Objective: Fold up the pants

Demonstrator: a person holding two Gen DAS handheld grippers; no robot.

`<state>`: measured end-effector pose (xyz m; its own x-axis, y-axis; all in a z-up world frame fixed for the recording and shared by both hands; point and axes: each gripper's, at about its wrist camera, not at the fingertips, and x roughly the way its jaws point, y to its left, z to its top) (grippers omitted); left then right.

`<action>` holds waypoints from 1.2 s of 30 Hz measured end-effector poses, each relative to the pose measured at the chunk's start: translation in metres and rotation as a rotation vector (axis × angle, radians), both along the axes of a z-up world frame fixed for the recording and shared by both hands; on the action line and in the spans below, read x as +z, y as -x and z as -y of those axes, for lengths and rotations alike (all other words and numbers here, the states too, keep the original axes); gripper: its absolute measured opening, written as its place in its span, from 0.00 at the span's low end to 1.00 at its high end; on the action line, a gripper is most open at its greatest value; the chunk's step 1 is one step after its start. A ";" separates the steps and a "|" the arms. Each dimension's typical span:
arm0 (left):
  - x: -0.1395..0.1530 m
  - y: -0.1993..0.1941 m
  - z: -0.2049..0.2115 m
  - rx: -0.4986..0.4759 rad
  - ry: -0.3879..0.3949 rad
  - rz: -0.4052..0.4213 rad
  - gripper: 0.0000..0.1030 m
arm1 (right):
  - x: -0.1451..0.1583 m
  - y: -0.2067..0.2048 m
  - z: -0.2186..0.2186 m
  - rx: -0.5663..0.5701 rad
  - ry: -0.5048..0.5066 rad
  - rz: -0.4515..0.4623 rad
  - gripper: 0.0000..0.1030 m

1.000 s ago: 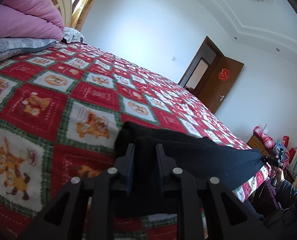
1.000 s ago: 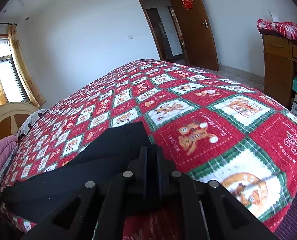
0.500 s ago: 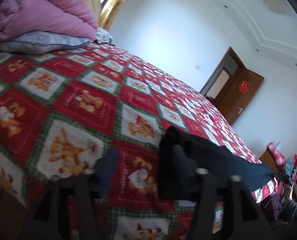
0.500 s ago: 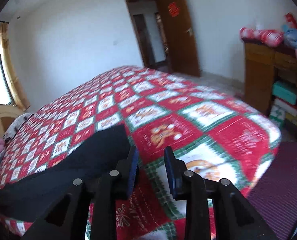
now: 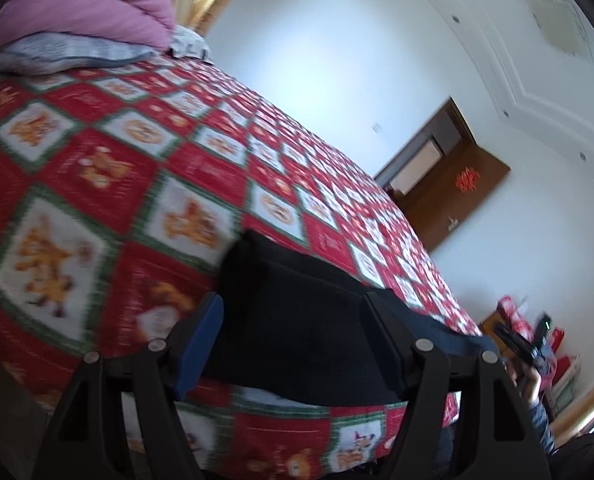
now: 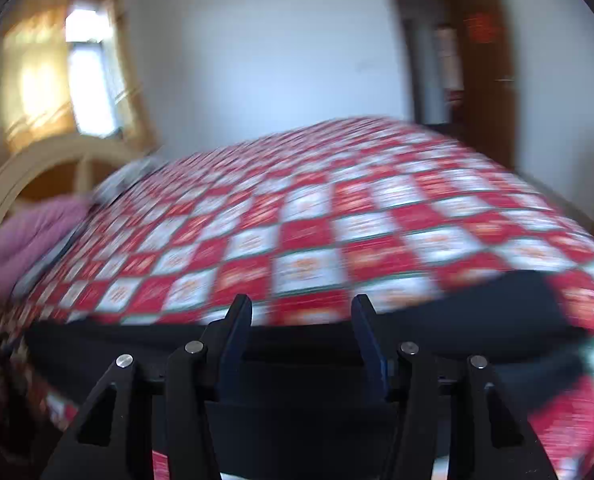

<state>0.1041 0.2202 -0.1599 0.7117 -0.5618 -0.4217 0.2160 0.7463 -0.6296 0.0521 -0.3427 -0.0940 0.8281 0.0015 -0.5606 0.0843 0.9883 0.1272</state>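
My landmark is the red patterned bedspread. At its head end I see a pink quilt stacked on a grey pillow. The black pants lie folded along its near edge. My left gripper is released, its jaws opening, straddling the pants' end without pressing it. My right gripper is also released and opening, over the pants. Beyond the bedspread stands a brown door.

Black pants on red, white and green checked bedspread; pink quilt.
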 end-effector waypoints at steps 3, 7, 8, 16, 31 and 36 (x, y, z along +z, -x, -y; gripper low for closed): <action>0.001 -0.001 0.015 -0.029 -0.029 0.003 0.71 | -0.035 -0.053 -0.068 0.182 0.037 -0.133 0.52; -0.007 -0.002 0.019 -0.044 -0.046 -0.018 0.71 | -0.078 -0.090 -0.113 0.252 0.091 -0.288 0.52; -0.009 -0.002 0.019 -0.042 -0.048 -0.023 0.71 | -0.086 -0.093 -0.117 0.272 0.093 -0.322 0.52; -0.017 -0.003 0.007 -0.014 -0.024 -0.038 0.71 | -0.091 -0.037 -0.130 0.477 0.045 -0.453 0.52; -0.023 0.019 -0.017 0.023 -0.026 -0.122 0.71 | -0.083 -0.004 -0.190 0.700 0.013 -0.453 0.52; -0.030 0.017 -0.009 0.024 -0.034 -0.123 0.70 | -0.085 -0.013 -0.196 0.677 0.002 -0.446 0.52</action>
<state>0.0875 0.2293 -0.1898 0.6667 -0.5288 -0.5253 0.1203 0.7719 -0.6243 0.0650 -0.1465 -0.1794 0.3461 0.4211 -0.8384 -0.4901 0.8431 0.2211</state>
